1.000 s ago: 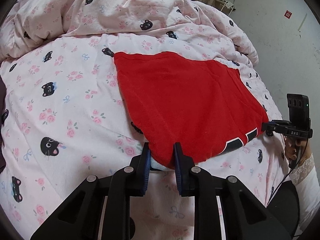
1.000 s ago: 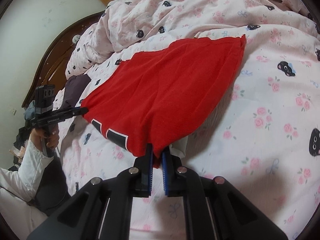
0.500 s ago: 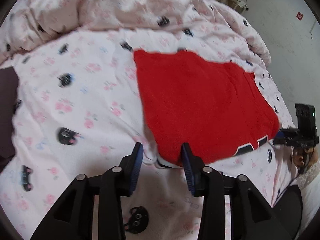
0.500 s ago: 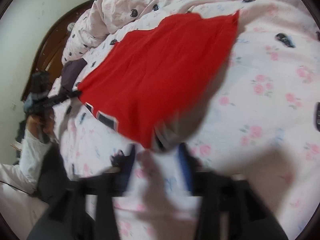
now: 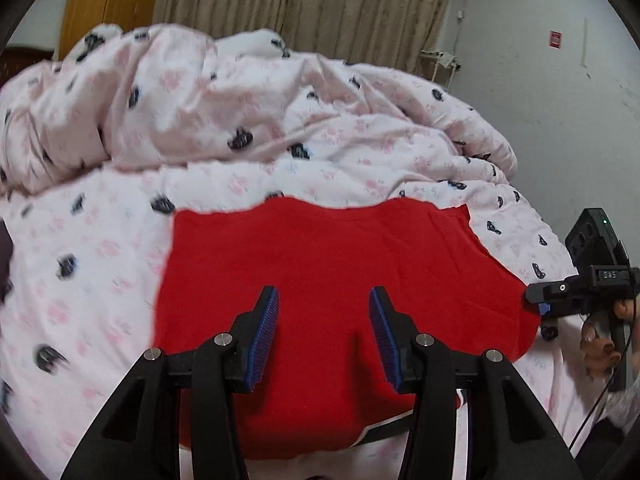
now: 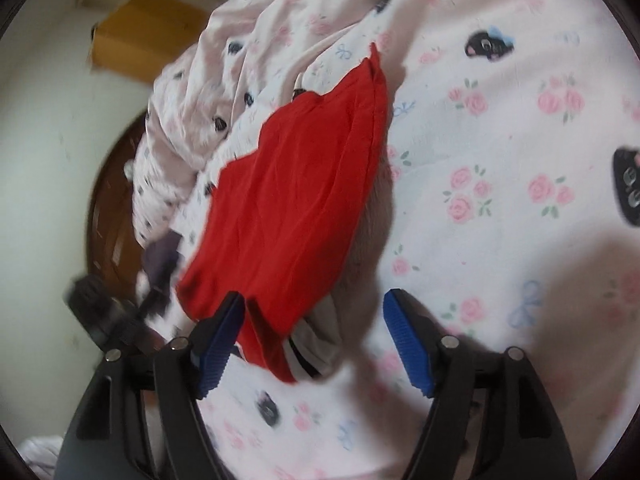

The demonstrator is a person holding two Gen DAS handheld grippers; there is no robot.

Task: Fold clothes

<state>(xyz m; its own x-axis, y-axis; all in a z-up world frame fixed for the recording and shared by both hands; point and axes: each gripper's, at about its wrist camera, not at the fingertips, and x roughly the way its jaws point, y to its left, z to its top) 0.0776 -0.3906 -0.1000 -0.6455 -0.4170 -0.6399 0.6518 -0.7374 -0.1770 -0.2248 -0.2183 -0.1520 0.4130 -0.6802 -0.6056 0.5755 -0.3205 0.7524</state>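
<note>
A red garment lies folded flat on a pink bedspread printed with flowers and black cats. My left gripper is open and empty, held just above the garment's near part. The right gripper shows at the garment's right edge in this view. In the right wrist view the red garment stretches away from its near corner, where black-and-white trim peeks out. My right gripper is open and empty over that corner, and its left finger touches the cloth.
A bunched-up duvet in the same print is heaped at the far side. A dark wooden headboard and a dark cloth lie beyond the garment in the right wrist view. A curtain and a wall stand behind the bed.
Both grippers were shut on the garment's near edge one second ago; both have let go and opened wide. The left gripper has risen and now points more level.
</note>
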